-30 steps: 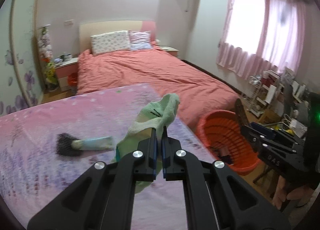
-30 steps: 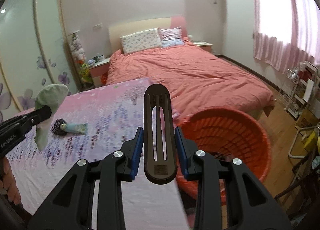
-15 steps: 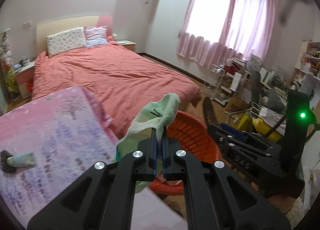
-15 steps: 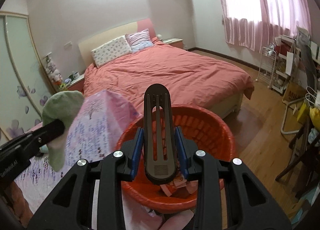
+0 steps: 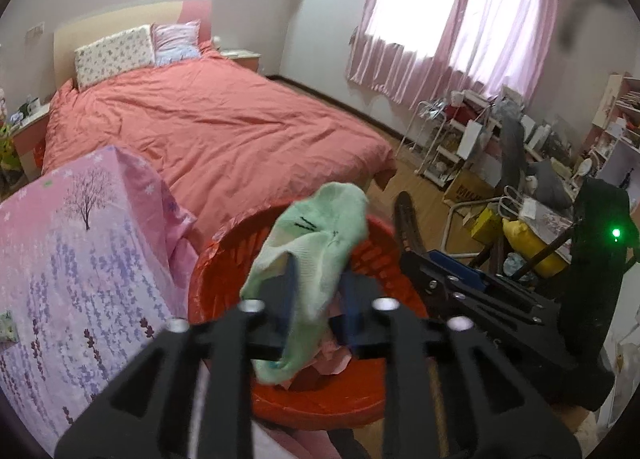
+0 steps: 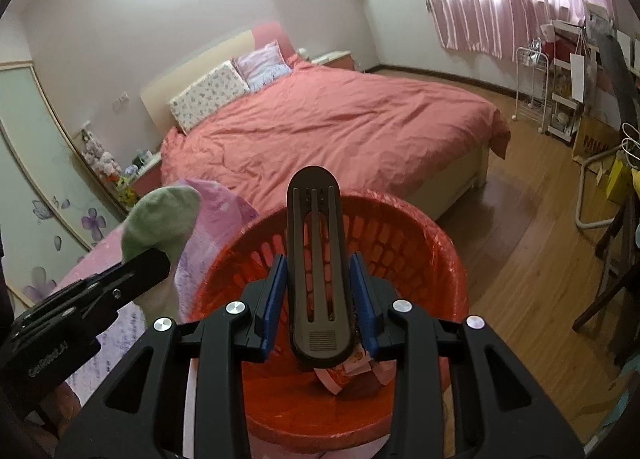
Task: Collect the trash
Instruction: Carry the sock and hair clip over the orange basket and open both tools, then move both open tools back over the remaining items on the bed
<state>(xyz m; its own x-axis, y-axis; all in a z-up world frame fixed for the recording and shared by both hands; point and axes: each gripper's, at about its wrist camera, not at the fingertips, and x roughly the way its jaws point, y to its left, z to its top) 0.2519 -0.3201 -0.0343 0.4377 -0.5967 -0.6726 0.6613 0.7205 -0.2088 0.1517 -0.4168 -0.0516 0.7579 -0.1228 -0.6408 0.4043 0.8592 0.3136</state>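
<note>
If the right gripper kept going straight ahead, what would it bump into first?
Probably the far wall of the red basket. The right gripper points over its rim, the dark comb between its fingers leading. Depth is hard to judge.

basket (image 6: 440, 255) sits on the floor just right of the counter (image 5: 60, 259), bed (image 6: 340, 131) behind both, wrappers (image 6: 352, 369) in the basket.

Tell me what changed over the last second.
Both grippers swung from the purple-covered table to above the orange basket. The left gripper has opened, releasing the green sock. The right gripper looks slightly wider around the black comb.
</note>
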